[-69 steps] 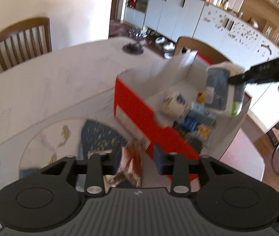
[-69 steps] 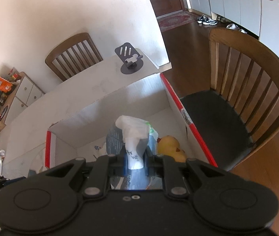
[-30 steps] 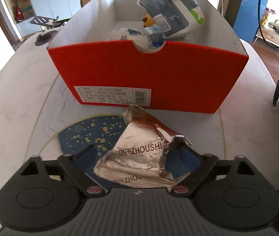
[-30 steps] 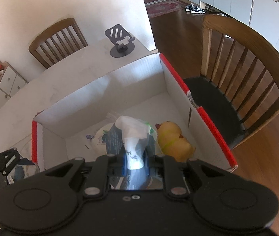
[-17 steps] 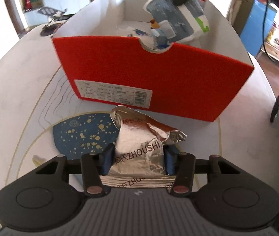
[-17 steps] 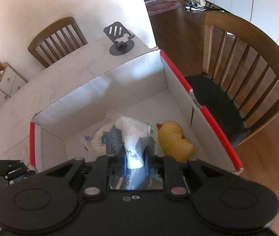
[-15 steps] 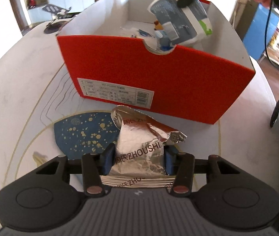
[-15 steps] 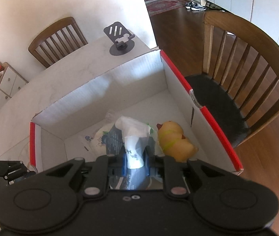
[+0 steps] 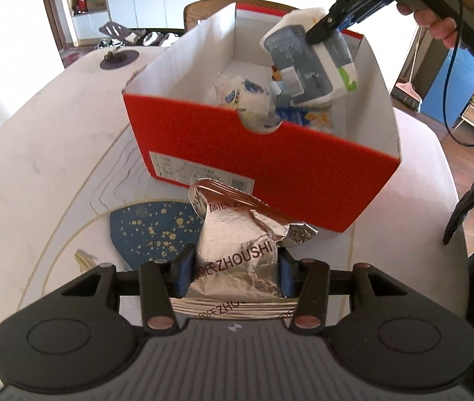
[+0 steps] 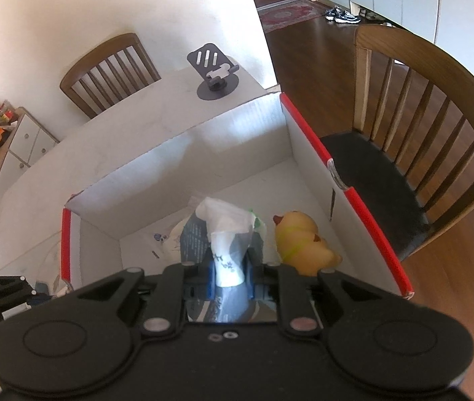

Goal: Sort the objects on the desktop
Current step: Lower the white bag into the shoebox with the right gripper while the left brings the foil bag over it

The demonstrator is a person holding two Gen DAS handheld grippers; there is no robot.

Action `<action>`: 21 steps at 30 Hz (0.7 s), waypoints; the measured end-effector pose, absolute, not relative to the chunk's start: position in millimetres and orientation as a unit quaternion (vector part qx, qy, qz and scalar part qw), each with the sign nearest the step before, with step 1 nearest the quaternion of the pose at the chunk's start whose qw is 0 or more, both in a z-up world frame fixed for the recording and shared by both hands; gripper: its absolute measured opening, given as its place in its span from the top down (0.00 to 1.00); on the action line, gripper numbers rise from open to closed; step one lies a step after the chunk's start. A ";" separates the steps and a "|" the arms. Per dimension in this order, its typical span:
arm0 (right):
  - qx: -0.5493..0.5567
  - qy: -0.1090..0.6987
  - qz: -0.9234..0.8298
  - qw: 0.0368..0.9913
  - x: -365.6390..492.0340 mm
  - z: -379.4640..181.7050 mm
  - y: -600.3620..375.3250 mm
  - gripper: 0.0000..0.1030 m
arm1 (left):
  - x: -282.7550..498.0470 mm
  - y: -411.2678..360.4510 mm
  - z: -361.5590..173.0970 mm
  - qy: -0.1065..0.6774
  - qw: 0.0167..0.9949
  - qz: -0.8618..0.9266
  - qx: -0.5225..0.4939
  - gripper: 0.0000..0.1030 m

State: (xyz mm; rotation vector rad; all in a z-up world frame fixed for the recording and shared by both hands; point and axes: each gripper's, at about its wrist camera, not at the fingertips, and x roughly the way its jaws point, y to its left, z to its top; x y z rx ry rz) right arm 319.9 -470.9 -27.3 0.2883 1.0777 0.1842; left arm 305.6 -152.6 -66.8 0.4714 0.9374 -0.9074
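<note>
A crumpled silver foil snack bag printed ZHOUSHI is pinched between the blue pads of my left gripper, lifted just in front of the red shoe box. My right gripper is shut on the white top of a grey-and-white tissue pack, which hangs over the open box. From the left wrist view that tissue pack tilts above the box's right side, with the right gripper clamped on its upper edge. A yellow rubber duck and a round white packet lie inside.
A dark phone stand sits on the far end of the white table. A blue speckled mat lies under the foil bag. Wooden chairs stand beside the table, with another chair at the wall. A person's hand holds the right gripper.
My left gripper's jaws closed on the foil bag and raised it slightly off the mat. The right gripper kept still, holding the tissue pack over the box.
</note>
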 end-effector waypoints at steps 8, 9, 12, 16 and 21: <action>0.137 0.501 0.098 0.849 315.6 -20.6 -476.5 0.84 | 289.1 -158.0 -50.8 0.412 0.783 -0.412 0.217 0.54; 0.138 0.500 0.099 0.849 314.6 -19.9 -477.4 0.84 | 287.6 -159.4 -47.8 0.410 0.785 -0.410 0.217 0.54; 0.138 0.496 0.103 0.851 311.6 -17.4 -480.7 0.84 | 283.6 -163.3 -39.8 0.406 0.790 -0.406 0.217 0.54; 0.142 0.491 0.106 0.853 308.4 -15.4 -485.6 0.84 | 279.0 -170.5 -28.4 0.400 0.793 -0.404 0.218 0.54; 0.149 0.485 0.108 0.855 305.3 -12.6 -494.2 0.84 | 277.8 -180.5 -15.1 0.397 0.799 -0.396 0.215 0.54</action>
